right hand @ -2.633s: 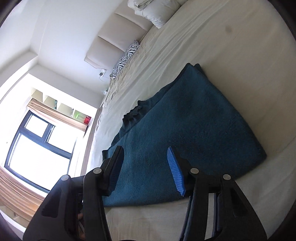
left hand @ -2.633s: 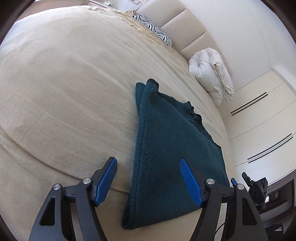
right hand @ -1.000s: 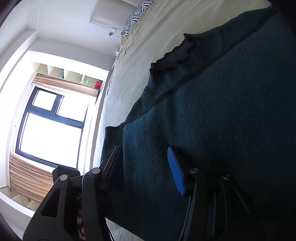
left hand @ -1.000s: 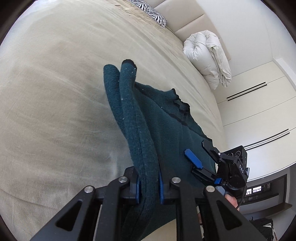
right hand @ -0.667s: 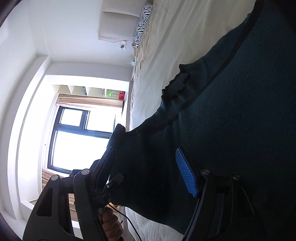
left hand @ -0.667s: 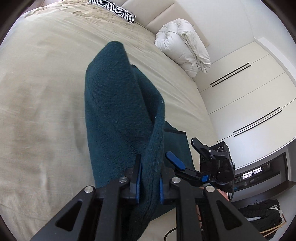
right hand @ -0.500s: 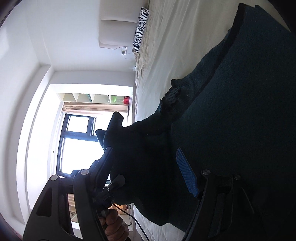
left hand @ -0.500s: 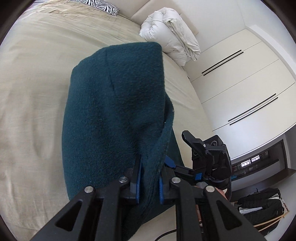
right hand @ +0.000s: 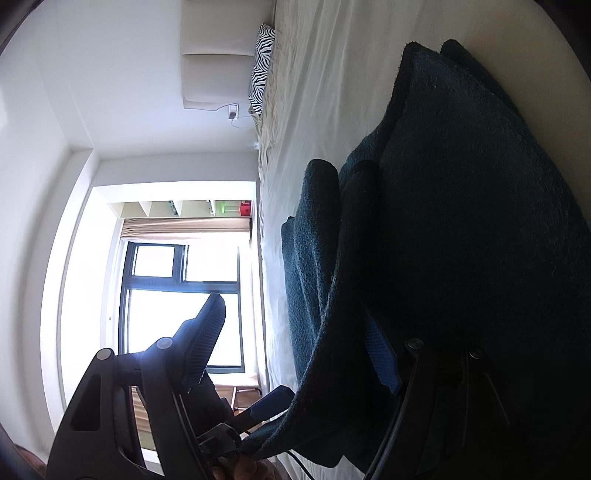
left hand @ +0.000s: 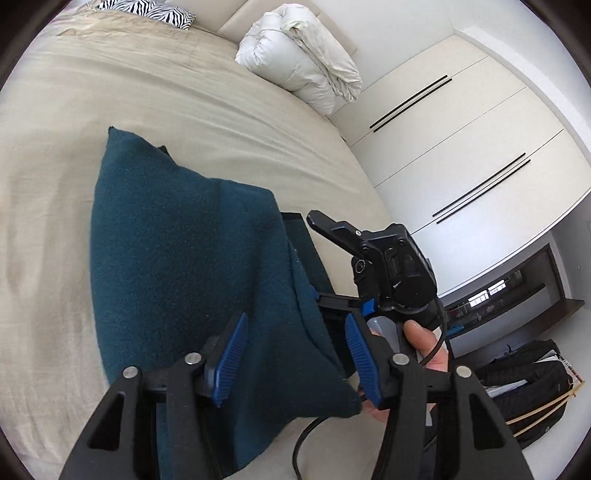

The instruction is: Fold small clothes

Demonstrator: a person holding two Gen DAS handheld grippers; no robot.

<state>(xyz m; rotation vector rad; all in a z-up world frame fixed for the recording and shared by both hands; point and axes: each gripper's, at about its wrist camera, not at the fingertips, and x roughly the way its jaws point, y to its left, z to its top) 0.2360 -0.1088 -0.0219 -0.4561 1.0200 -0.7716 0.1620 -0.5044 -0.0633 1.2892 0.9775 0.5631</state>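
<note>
A dark teal knitted sweater lies folded over on the beige bed. My left gripper is open just above its near edge, blue pads apart, holding nothing. The right gripper's body shows to the right of the sweater in the left wrist view, held by a hand. In the right wrist view the sweater fills the right side, its folded layers bunched. My right gripper is open, one finger lying against the cloth, the other clear of it.
A rolled white duvet and a zebra-print pillow lie at the head of the bed. White wardrobe doors stand to the right, with a dark bag on the floor. A window is to the left.
My left gripper carried the sweater's edge over to the right, then opened and let it go. The sweater now lies folded over. The right gripper stayed open.
</note>
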